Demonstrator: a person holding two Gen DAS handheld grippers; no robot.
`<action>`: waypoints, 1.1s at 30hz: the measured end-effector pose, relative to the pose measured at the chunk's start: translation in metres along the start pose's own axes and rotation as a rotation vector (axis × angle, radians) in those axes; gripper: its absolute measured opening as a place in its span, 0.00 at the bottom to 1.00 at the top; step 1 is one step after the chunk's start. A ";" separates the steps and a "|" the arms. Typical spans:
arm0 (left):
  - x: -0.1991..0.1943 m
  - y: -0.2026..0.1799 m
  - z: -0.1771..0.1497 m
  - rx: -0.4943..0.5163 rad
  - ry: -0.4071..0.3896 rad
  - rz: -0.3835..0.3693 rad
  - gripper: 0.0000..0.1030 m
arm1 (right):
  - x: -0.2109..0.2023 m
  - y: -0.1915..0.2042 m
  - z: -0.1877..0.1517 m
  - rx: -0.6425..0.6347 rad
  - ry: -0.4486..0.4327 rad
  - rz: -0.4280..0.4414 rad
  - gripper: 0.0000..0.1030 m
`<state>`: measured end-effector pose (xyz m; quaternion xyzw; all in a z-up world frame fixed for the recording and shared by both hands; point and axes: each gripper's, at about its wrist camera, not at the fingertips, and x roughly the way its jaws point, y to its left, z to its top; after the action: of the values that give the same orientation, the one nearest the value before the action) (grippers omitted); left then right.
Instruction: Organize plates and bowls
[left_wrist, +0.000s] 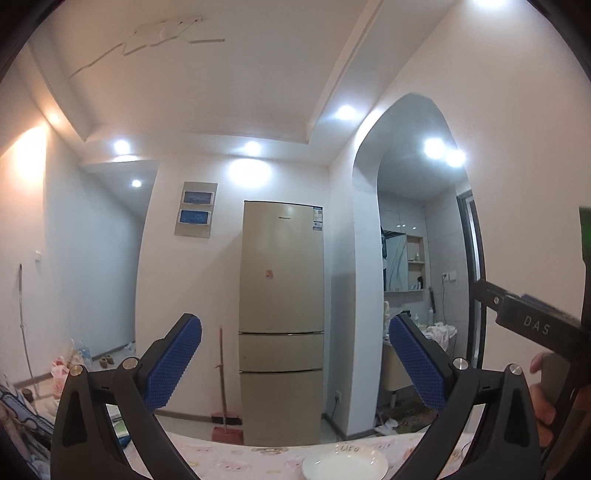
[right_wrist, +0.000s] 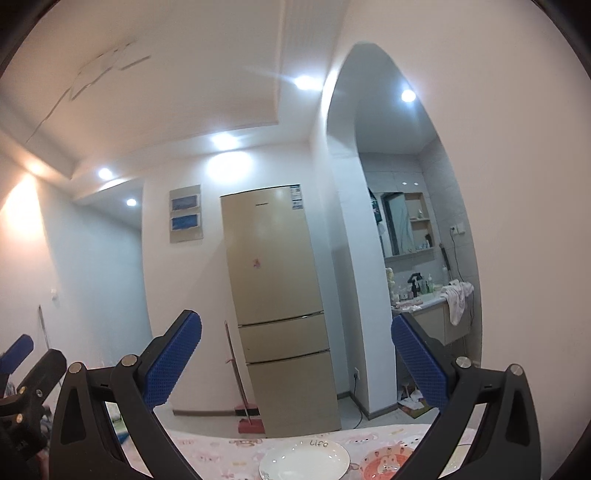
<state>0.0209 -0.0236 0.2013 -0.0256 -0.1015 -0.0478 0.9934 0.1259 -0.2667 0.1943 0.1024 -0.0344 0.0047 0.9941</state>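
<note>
A: How do the fingers stand?

B: The left gripper (left_wrist: 295, 363) has its jaws spread wide, blue pads (left_wrist: 173, 365) far apart, with nothing between them and touching nothing. The right gripper (right_wrist: 297, 363) is the same: released, wide, empty, raised above the table (right_wrist: 221, 454) and pointed at the room.

A: Where are the dishes?

B: In the left wrist view a white plate (left_wrist: 345, 466) sits at six o'clock, low on the pink patterned tablecloth, partly cut by the frame edge. In the right wrist view the same white plate (right_wrist: 304, 459) lies at six o'clock, and just beside it toward five o'clock is a bowl with a red strawberry pattern (right_wrist: 388, 461), partly hidden behind the right finger.

A: Anything in them?

B: The plate looks bare. The bowl's inside is too hidden to tell.

A: What else?

B: A beige fridge (left_wrist: 280, 314) stands straight ahead at twelve o'clock, a red broom (left_wrist: 223, 387) leaning beside it at its left. At three o'clock in the left view, a person's hand (left_wrist: 543, 391) holds the other gripper's handle.
</note>
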 end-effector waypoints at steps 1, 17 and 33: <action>0.008 0.000 0.003 -0.016 0.010 -0.011 1.00 | 0.004 -0.002 0.003 0.010 0.003 -0.010 1.00; 0.140 -0.013 -0.034 -0.056 0.230 -0.139 1.00 | 0.100 -0.056 -0.023 0.085 0.189 -0.107 1.00; 0.261 0.012 -0.170 -0.070 0.688 -0.126 0.99 | 0.208 -0.100 -0.134 0.146 0.555 -0.171 0.80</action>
<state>0.3101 -0.0456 0.0880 -0.0359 0.2394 -0.1184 0.9630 0.3445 -0.3364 0.0574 0.1708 0.2479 -0.0490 0.9523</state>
